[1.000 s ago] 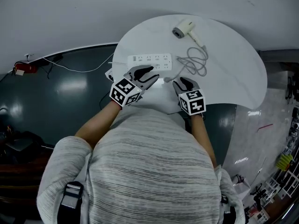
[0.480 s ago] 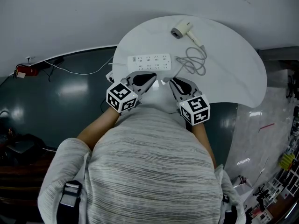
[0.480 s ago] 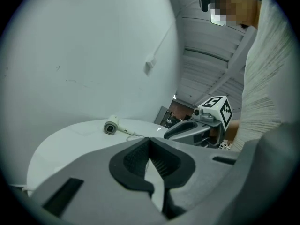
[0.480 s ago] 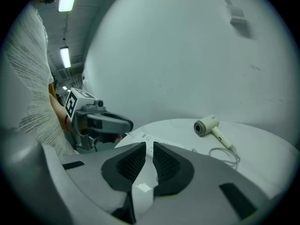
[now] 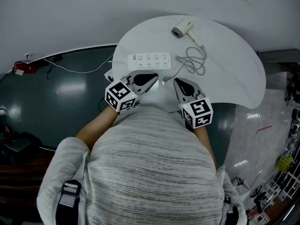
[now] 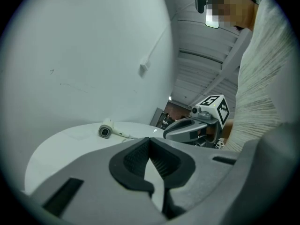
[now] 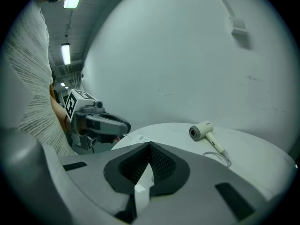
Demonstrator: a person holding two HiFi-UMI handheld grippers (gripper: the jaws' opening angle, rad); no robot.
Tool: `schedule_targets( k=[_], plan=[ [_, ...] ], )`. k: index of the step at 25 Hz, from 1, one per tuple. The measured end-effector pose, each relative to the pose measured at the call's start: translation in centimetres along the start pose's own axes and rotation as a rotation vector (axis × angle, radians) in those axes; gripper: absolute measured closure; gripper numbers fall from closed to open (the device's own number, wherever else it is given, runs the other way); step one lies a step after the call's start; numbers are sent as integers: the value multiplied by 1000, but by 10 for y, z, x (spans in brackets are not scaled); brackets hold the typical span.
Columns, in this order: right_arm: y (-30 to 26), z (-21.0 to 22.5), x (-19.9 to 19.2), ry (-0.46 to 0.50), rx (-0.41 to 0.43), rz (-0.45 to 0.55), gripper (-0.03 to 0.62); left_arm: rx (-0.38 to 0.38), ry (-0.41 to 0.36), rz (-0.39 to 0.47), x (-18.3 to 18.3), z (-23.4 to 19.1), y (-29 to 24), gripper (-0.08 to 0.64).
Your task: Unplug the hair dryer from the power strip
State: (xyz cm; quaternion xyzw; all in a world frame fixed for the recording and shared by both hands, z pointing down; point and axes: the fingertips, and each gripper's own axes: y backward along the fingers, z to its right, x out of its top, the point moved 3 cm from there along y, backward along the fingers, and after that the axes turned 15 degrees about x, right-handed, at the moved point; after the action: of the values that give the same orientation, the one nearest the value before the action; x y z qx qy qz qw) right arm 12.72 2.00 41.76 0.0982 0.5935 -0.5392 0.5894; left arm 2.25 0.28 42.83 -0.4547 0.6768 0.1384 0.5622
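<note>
Lifted off the table (image 5: pixel 234 69), left claw (image 5: pixel 155 79) and right claw (image 5: pixel 177 82) have just closed, empty.

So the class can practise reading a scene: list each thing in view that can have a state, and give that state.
hair dryer: lying on the table, not held.
cord: loosely coiled beside the power strip.
power strip: flat on the table; no plug seen standing in it.
left gripper: shut, empty.
right gripper: jaws have just closed; shut, nothing held between them.

Workshop-like room, ceiling strip lights (image 7: pixel 65 53), floor clutter (image 5: pixel 283 166)
</note>
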Motion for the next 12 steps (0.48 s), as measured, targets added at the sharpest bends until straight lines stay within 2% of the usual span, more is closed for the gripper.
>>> schedule_targets(
  k=[5,12],
  plan=[
    [-1,-1,-3,10,9,-26,568,4,40,12,-2,-1,1,554],
    [-1,0,-6,8,21,-49,568,1,58,8,-5,1,-2,554]
  ],
)
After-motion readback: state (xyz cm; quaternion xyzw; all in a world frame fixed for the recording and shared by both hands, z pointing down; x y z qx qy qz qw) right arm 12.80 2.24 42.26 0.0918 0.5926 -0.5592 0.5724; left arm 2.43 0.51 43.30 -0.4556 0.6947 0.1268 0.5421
